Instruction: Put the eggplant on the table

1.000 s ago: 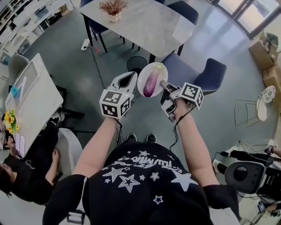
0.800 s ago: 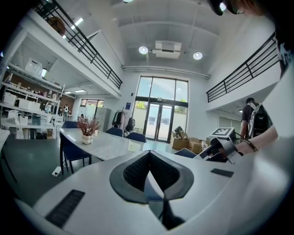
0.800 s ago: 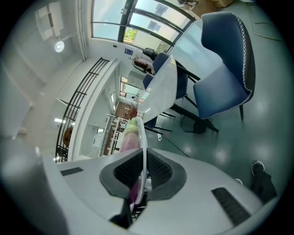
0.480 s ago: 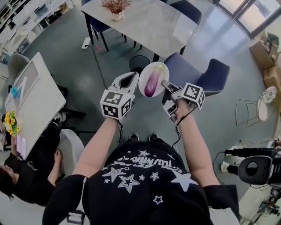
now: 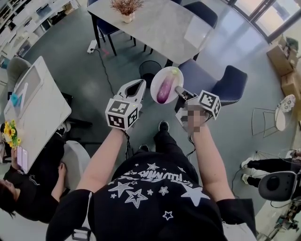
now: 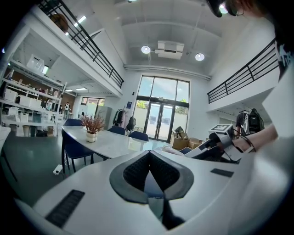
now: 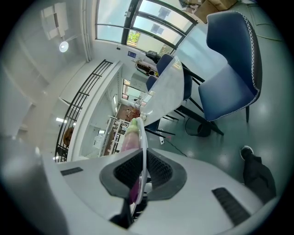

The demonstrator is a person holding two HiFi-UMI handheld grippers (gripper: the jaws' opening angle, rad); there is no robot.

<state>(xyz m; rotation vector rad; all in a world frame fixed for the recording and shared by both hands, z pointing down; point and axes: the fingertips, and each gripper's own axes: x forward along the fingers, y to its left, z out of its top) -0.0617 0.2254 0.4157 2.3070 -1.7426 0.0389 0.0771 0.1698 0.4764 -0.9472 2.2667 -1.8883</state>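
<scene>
right gripper [image 7: 143, 161] pads pinched onto the rim of a white plate [image 7: 144, 133], seen edge-on between them. carries the eggplant [image 5: 164, 88] lengthwise on that plate, purple, with its pale green end turned toward the marble table [image 5: 155, 28]. holds plate and eggplant up in the air just short of the table's near corner, above the grey floor and not yet over the tabletop. left gripper [image 6: 149, 158] pads pressed together at the tips with nothing between them, just beside the plate and about as near to the table. at the table's far end, a potted dried plant [image 5: 126, 8]. by the table's near edge, a dark round bin [image 5: 149, 69] on the floor and a blue chair [image 5: 221, 80] drawn a little away from the corner.
</scene>
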